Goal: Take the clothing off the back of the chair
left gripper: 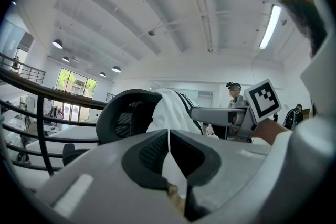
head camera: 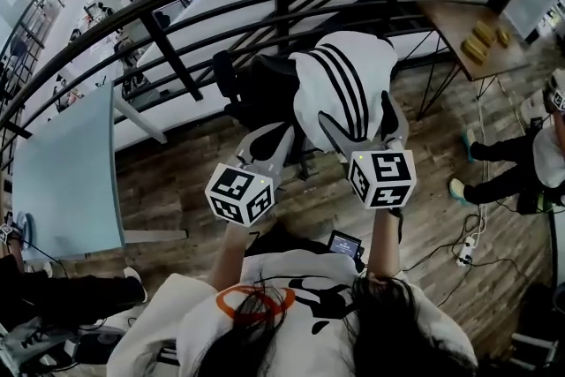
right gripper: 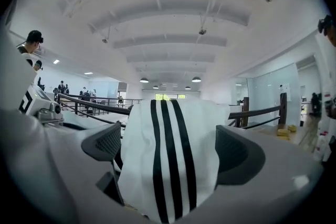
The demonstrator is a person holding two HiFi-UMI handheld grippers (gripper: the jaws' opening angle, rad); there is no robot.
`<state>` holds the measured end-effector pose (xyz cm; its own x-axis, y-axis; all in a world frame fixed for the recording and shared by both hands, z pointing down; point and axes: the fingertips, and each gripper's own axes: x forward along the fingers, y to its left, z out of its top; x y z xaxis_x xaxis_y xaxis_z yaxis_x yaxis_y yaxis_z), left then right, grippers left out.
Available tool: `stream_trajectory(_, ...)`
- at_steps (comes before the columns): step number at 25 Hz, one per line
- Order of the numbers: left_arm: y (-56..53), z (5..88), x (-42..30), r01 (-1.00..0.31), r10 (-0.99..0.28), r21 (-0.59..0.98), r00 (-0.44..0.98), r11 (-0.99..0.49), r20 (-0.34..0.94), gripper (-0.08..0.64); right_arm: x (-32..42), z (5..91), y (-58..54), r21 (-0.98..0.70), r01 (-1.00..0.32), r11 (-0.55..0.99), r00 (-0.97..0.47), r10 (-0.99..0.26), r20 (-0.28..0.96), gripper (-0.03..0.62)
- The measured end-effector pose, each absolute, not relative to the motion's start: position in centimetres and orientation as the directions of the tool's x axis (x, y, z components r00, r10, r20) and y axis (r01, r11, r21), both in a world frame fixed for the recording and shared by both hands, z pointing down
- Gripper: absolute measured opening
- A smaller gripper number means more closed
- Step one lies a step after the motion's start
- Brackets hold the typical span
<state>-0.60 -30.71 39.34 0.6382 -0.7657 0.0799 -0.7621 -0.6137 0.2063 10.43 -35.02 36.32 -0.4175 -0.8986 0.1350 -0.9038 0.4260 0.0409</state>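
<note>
**Garment [head camera: 340,88] on the chair [head camera: 254,88], head view.** The garment is draped over the chair back, at 12 o'clock from both grippers. The left gripper [left gripper: 169,136] is shown with its jaws drawn together, and a thin fold of white cloth appears pinched between them, at the garment's 7 o'clock edge. The right gripper [right gripper: 173,152] is shown with its jaws wide apart. The striped panel hangs between them, with its stripes run from 12 to 6. The right gripper is judged nearer the bulk of the cloth. A lift toward 12 o'clock, clear of the chair top, is judged necessary.
</note>
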Motion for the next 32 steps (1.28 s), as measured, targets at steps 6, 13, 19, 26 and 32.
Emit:
stream_trajectory(6, -31.1, 39.9, -0.7, -0.731, -0.735, 0.219, 0.673, -0.647, 0.075, 0.000, 10.4, 36.9, -37.1, 0.086, -0.922, 0.377, -0.358, -0.917, 0.179, 0.609)
stream_trajectory(13, -31.4, 40.2, -1.6, -0.717, -0.725, 0.234, 0.685, -0.656, 0.066, 0.000, 10.5, 37.2, -40.0, 0.081, -0.947, 0.310, -0.288, -0.934, 0.211, 0.605)
stream_trajectory(19, -31.7, 40.5, -1.8, -0.707, -0.716, 0.248, 0.694, -0.662, 0.068, 0.000, 11.7, 37.3, -40.3, 0.089, -0.968, 0.233, -0.212, -0.956, 0.201, 0.501)
stream_trajectory(26, -32.3, 40.2, -1.9, -0.700, -0.711, 0.259, 0.700, -0.666, 0.064, 0.000, 12.3, 37.2, -39.5, 0.045, -0.970, 0.237, -0.221, -0.948, 0.230, 0.371)
stream_trajectory(32, -32.4, 40.2, -1.2, -0.677, -0.687, 0.261, 0.724, -0.689, 0.066, 0.000, 12.6, 37.2, -39.0, 0.024, -0.979, 0.204, -0.193, -0.953, 0.234, 0.285)
